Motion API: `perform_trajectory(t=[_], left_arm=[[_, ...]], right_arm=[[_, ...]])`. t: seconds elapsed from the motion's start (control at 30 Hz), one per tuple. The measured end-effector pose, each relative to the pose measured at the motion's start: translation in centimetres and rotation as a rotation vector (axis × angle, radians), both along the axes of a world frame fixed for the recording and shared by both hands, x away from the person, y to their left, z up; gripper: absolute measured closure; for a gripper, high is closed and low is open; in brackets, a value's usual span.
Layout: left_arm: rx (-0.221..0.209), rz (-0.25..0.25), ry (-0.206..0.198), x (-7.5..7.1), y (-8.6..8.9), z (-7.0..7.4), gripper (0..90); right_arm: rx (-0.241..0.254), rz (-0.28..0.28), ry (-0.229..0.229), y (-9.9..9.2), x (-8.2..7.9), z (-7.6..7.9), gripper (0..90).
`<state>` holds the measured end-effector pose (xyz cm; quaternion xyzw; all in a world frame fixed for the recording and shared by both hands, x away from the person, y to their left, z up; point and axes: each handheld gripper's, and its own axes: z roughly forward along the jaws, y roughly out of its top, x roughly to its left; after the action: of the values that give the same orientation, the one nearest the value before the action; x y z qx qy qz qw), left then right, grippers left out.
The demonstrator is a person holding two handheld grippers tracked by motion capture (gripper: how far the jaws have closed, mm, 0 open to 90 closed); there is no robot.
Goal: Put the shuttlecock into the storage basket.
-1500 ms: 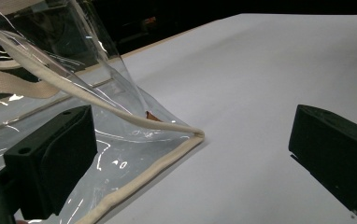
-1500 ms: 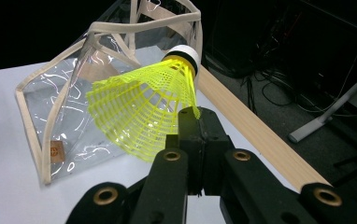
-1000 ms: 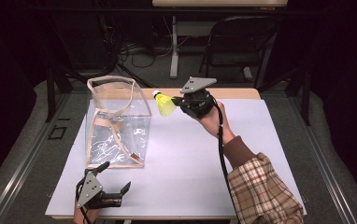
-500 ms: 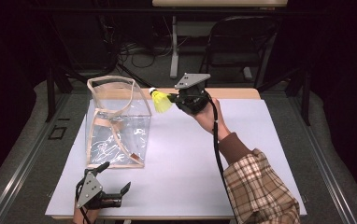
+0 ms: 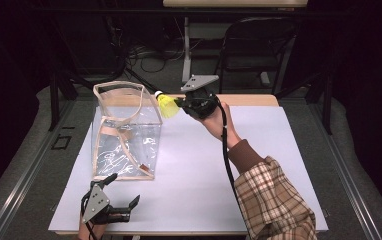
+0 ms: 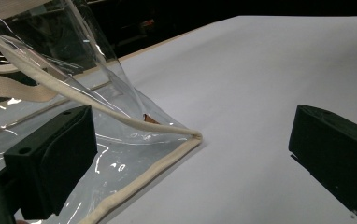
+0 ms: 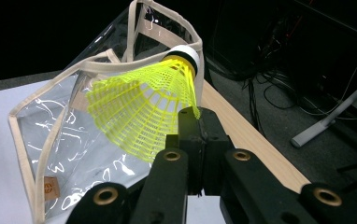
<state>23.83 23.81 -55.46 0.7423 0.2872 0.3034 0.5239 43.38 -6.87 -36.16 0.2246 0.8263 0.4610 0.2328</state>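
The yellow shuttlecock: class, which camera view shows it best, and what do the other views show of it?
The right gripper view: the shuttlecock is close, its mesh skirt pinched by the right gripper, white cork toward the clear bag. The high view shows it small beside the bag's rim. The left gripper view faces the bag's bottom corner.

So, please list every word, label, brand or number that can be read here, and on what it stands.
None can be read.
Small brown tag low on the clear bag: a round mark, too small and blurred to read.
Yellow shuttlecock: no writing visible.
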Motion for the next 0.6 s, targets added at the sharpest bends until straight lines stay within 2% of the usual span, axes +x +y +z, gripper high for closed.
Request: perform_trajectory(t=[0.6], left_arm=[[0.004, -0.001, -0.004, 0.0, 0.0, 0.0, 1.0]], right_arm=[[0.000, 0.001, 0.010, 2.1, 1.3, 0.4, 90.0]])
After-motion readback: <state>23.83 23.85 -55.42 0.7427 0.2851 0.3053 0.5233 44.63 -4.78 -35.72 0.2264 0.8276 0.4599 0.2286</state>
